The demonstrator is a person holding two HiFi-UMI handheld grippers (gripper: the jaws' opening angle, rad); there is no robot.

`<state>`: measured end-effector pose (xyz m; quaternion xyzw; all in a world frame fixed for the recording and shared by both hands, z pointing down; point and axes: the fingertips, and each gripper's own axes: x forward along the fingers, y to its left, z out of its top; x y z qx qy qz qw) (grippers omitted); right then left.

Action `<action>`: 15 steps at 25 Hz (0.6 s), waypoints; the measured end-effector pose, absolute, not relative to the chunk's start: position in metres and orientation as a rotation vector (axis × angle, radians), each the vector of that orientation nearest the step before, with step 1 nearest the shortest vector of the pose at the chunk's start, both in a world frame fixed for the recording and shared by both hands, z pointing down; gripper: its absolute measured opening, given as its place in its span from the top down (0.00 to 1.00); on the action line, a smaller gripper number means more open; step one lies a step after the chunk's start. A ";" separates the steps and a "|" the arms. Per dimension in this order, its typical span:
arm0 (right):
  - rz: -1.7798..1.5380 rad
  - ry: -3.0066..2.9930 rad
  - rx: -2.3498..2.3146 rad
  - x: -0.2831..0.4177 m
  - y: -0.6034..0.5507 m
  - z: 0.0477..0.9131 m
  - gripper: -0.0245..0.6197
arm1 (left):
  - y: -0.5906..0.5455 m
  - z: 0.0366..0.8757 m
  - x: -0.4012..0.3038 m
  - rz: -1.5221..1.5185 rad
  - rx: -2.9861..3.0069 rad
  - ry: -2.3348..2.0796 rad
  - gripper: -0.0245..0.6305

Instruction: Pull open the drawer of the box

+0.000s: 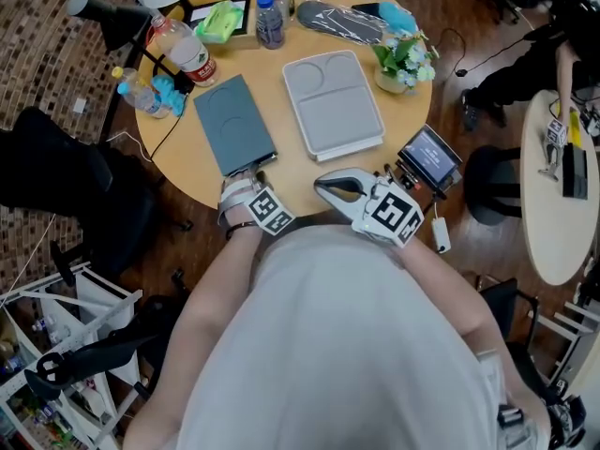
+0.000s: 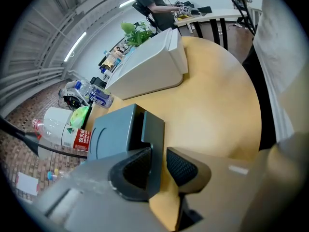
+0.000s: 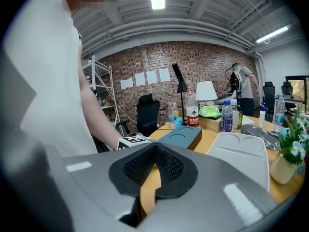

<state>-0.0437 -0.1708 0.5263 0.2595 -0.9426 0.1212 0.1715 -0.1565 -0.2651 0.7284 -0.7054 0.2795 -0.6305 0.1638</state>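
Grey-blue box (image 1: 234,125), drawer (image 2: 153,129) slightly ajar

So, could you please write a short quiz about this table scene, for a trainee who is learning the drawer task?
1. True or false: the drawer front of the grey box stands between the pads of the left tongs.
2. In the head view, which thing lies just right of the box? A) a white tray; B) a keyboard; C) a red mug.
3. Fill in: the right tongs are ____, with nothing between them.

Key: 1 true; 2 A; 3 shut.
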 end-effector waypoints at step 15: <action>0.346 -2.712 0.697 -0.049 -0.169 0.521 0.96 | -0.259 0.724 -0.157 -1.778 -2.051 0.834 0.89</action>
